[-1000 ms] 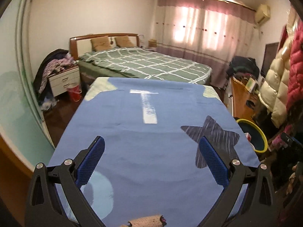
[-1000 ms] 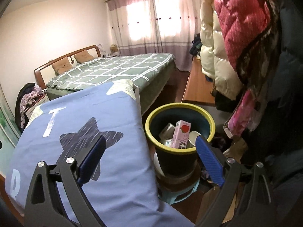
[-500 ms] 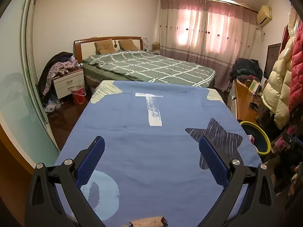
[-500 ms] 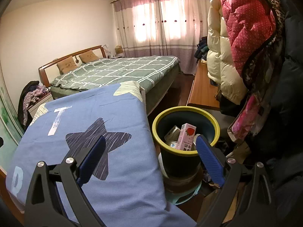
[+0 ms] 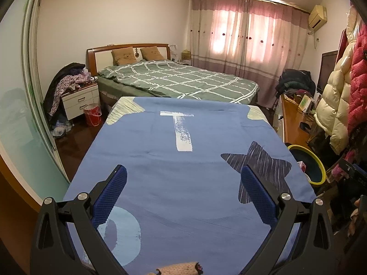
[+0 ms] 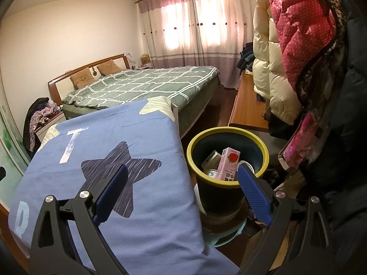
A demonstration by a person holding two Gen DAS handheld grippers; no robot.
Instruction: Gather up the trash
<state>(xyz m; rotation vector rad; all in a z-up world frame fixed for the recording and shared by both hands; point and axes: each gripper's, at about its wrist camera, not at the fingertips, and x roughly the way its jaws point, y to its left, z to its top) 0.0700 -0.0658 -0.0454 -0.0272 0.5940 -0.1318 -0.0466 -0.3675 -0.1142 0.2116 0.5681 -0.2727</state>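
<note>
A dark blue bin with a yellow rim (image 6: 229, 135) stands on a small stool to the right of the blue sheet (image 6: 110, 178). Inside it stand a pink strawberry milk carton (image 6: 227, 163) and other pale packaging (image 6: 211, 160). My right gripper (image 6: 182, 183) is open and empty, held above the sheet's right edge and the bin's near side. My left gripper (image 5: 182, 183) is open and empty above the blue sheet (image 5: 183, 160). The bin (image 5: 307, 162) shows at the right edge of the left wrist view.
A green checked bed (image 5: 179, 82) lies beyond the sheet. A nightstand (image 5: 80, 100) and a red basket (image 5: 93, 114) stand at the left. A wooden desk (image 6: 247, 107) and hanging coats (image 6: 298, 45) fill the right. A knitted item (image 5: 179, 268) lies at the near edge.
Both grippers have drawn back and risen a little, so the bed, sheet and bin look slightly farther away. Both stay open and empty.
</note>
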